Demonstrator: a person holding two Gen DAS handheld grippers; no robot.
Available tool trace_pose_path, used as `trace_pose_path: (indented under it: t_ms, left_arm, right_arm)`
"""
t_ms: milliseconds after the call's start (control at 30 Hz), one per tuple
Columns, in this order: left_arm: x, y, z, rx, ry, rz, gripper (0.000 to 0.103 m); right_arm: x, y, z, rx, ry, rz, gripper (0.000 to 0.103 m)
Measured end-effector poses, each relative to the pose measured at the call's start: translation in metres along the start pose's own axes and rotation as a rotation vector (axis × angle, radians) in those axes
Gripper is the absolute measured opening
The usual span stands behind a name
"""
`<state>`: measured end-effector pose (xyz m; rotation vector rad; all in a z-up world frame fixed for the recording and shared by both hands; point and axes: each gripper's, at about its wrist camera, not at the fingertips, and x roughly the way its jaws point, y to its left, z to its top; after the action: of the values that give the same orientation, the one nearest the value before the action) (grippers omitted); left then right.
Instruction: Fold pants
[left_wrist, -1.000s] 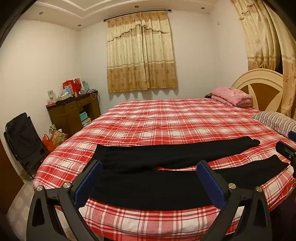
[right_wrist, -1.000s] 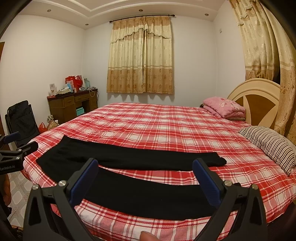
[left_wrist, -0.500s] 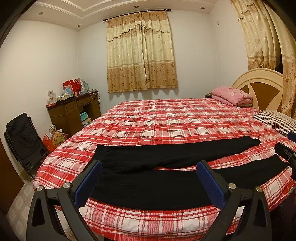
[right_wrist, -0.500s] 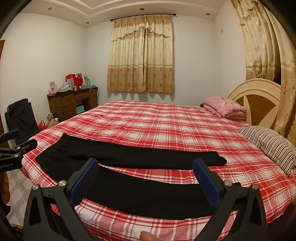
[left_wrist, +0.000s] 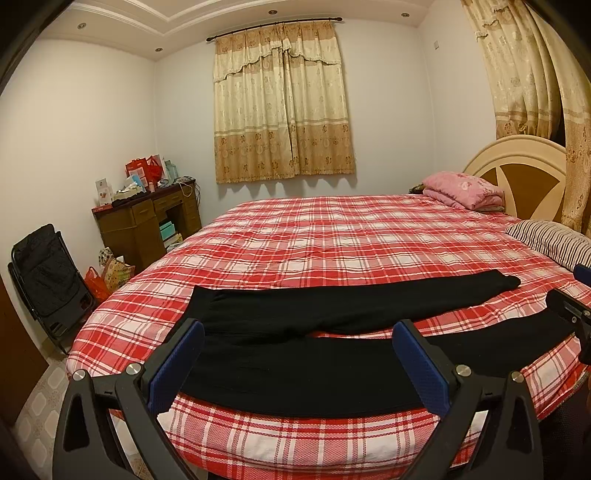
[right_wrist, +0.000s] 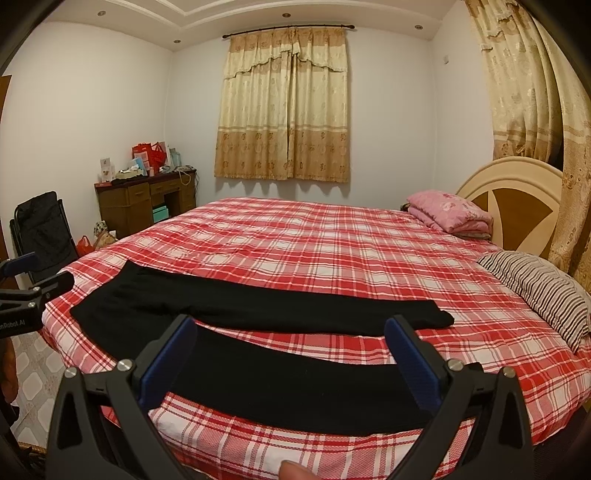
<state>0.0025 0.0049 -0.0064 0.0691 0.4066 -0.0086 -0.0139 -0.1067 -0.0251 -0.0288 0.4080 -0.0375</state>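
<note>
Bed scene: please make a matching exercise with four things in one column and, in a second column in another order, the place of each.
Things:
1. black pants
2. pink folded blanket
3. striped pillow
4. wooden desk

Places:
A. against the wall, left of the bed
B. spread flat along the near edge of the bed
C. far corner of the bed, by the headboard
D. right side of the bed, nearer than the pink one

Pairs: 1-B, 2-C, 3-D, 4-A

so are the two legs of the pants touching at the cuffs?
Apart. Right wrist view shows red plaid bedspread between the legs of the black pants near the cuffs.
</note>
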Motion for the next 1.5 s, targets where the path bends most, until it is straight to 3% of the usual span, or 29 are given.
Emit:
trace_pose_path:
  t_ms: [1000, 1167, 1233, 1500]
  left_arm:
    - [0.019, 0.003, -0.01, -0.005, 0.034, -0.004, 0.102]
    - [0.053, 0.009, -0.021, -0.009, 0.08, -0.026, 0.102]
    - [0.078, 0.019, -0.022, -0.002, 0.107, -0.002, 0.102]
    - [0.196, 0.142, -0.007, -0.088, 0.182, 0.169, 0.102]
  right_arm:
    - [0.01, 0.005, -0.005, -0.006, 0.032, -0.004, 0.103]
    - [0.024, 0.007, -0.013, -0.016, 0.067, -0.011, 0.103]
    - [0.031, 0.005, -0.016, -0.021, 0.081, -0.02, 0.103]
    - [0.07, -0.008, -0.043, -0.038, 0.174, -0.018, 0.103]
